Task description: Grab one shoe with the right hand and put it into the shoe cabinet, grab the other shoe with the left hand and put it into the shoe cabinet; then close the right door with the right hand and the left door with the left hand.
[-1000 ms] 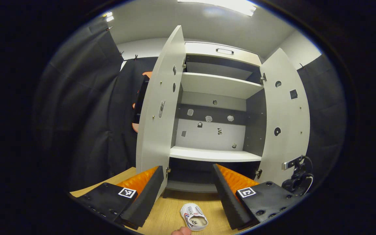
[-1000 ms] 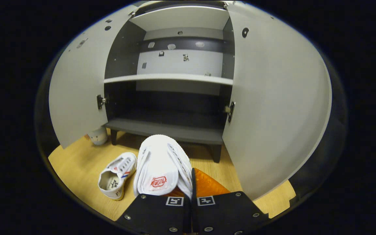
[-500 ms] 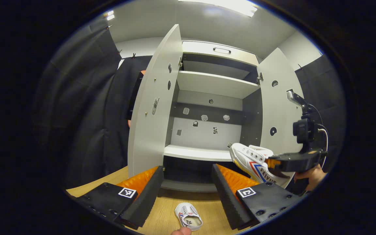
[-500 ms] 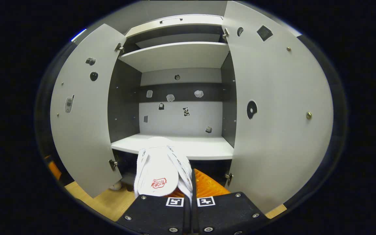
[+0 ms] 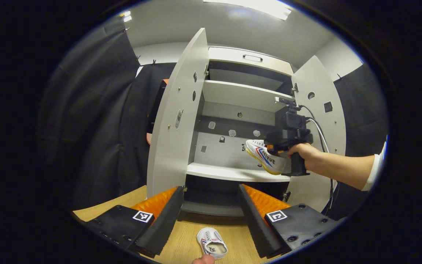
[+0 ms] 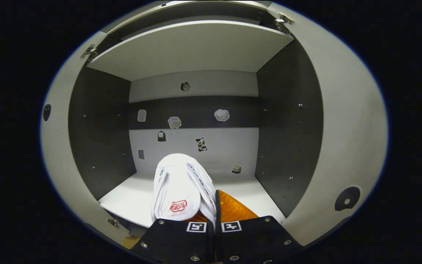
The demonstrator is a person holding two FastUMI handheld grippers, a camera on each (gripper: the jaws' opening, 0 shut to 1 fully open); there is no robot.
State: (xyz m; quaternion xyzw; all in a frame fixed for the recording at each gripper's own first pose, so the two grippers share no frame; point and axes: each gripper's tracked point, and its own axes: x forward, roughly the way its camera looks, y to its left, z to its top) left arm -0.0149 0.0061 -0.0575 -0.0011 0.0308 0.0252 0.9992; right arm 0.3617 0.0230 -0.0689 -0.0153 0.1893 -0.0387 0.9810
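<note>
Right tongs (image 6: 211,205): you have them clamped on a white shoe (image 6: 180,187), toe pointing forward into the shoe cabinet (image 6: 288,121). In the left gripper view the same tongs (image 5: 275,146) sit in your hand (image 5: 304,152), carrying that shoe (image 5: 266,156) just above the middle shelf (image 5: 233,172).
Held shoe: it hangs over the near part of the middle shelf (image 6: 134,198), inside the door opening; whether the sole touches the shelf, you cannot tell from here.
Left tongs (image 5: 211,212): spread wide with nothing between them, held low in front of the cabinet (image 5: 247,62).
Other shoe (image 5: 211,247): it lies on the wooden floor (image 5: 185,242), below the gap between your left tongs, opening facing up.
Left door (image 5: 174,124): swung open.
Right door (image 5: 321,124): swung open, just behind your right hand and forearm.
Upper shelf (image 5: 244,93): bare.
</note>
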